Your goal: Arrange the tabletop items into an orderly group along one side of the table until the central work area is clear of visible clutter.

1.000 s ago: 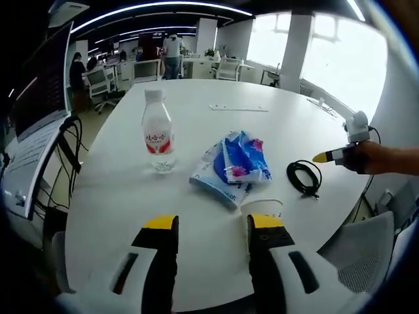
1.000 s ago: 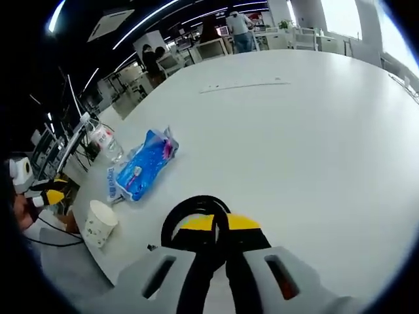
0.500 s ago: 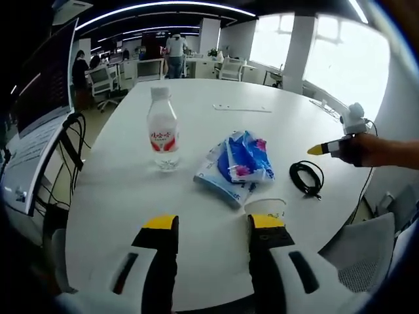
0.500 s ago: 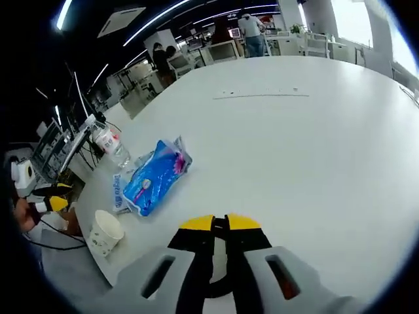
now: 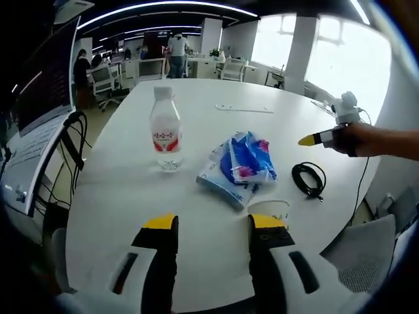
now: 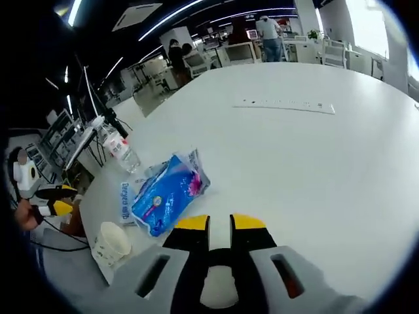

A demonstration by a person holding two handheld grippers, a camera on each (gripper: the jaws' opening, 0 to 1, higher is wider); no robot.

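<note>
On the round white table (image 5: pixel 118 196) stand a clear water bottle (image 5: pixel 165 134), a heap of blue and white packets (image 5: pixel 241 167), a paper cup (image 5: pixel 268 210) and a coiled black cable (image 5: pixel 309 178). My left gripper (image 5: pixel 213 226) is open near the table's front edge, with the cup just beyond its right jaw. A hand holds my right gripper (image 5: pixel 308 139) in the air above the cable. In the right gripper view my right gripper (image 6: pixel 218 224) has its jaws a narrow gap apart, holding nothing. The packets (image 6: pixel 167 193), cup (image 6: pixel 111 243) and bottle (image 6: pixel 121 149) lie to its left.
A flat white strip (image 5: pixel 241 108) lies on the far part of the table, also seen as the strip (image 6: pixel 285 104). A grey chair (image 5: pixel 366 255) stands at the right edge, a desk with cables (image 5: pixel 39 150) at the left. People and desks are far behind.
My right gripper has risen away from the black cable, which stays on the table, and its jaws have parted a little. The left gripper has hardly moved.
</note>
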